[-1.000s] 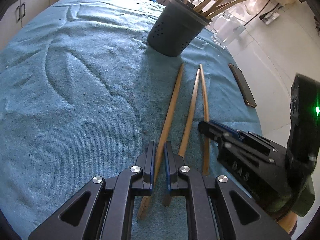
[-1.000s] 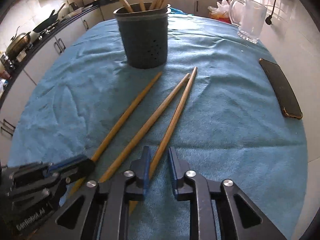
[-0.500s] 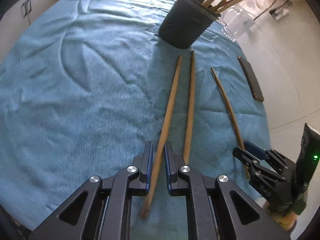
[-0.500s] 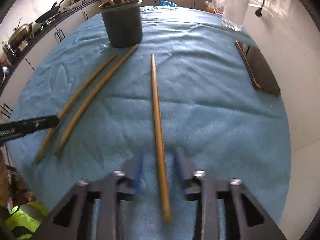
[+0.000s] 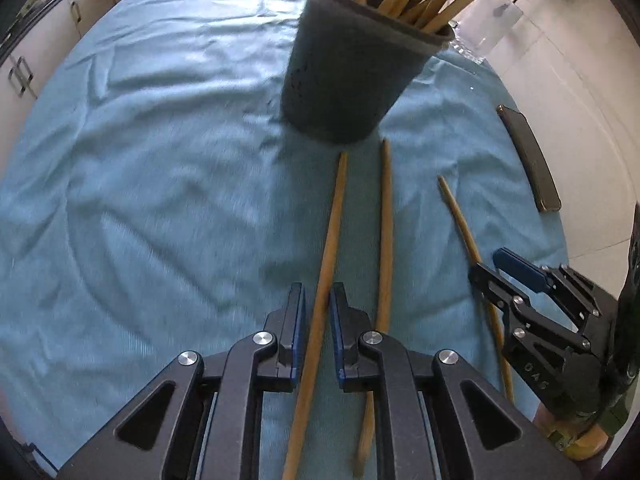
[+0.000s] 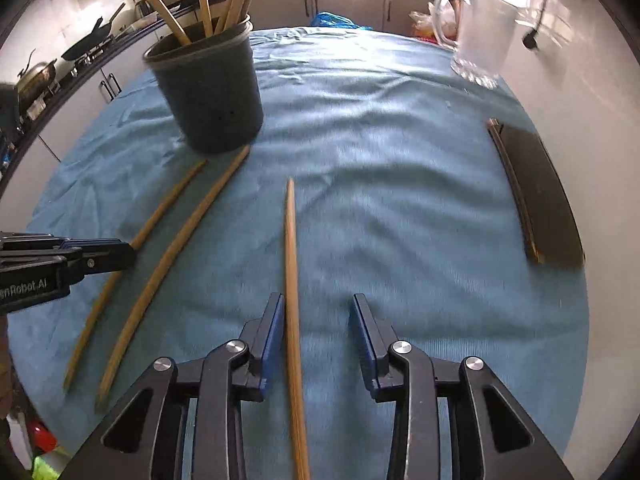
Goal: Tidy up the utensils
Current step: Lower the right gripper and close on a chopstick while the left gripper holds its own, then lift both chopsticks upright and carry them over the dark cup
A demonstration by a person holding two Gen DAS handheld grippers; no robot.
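Observation:
Three wooden sticks lie on a blue cloth [image 5: 160, 200] before a dark perforated holder [image 5: 356, 76] with several sticks in it. My left gripper [image 5: 317, 304] is nearly shut around the left stick [image 5: 332, 240]; small gaps show on both sides. The middle stick [image 5: 386, 232] lies just right of it. My right gripper [image 6: 318, 316] is open, the third stick [image 6: 291, 248] lying between its fingers beside the left finger [image 6: 272, 328]. The holder [image 6: 208, 92] stands far left in the right wrist view. The right gripper [image 5: 496, 268] shows at the right of the left wrist view.
A black phone [image 6: 536, 196] lies at the cloth's right edge. A glass jug [image 6: 480, 28] stands at the far right. Cabinets and a stove with pans [image 6: 40, 76] lie beyond the table on the left. The table edge drops off close on the right.
The right gripper has opened around its stick, which swung away from the other two. Both grippers moved closer to the holder. The left gripper stays around its stick.

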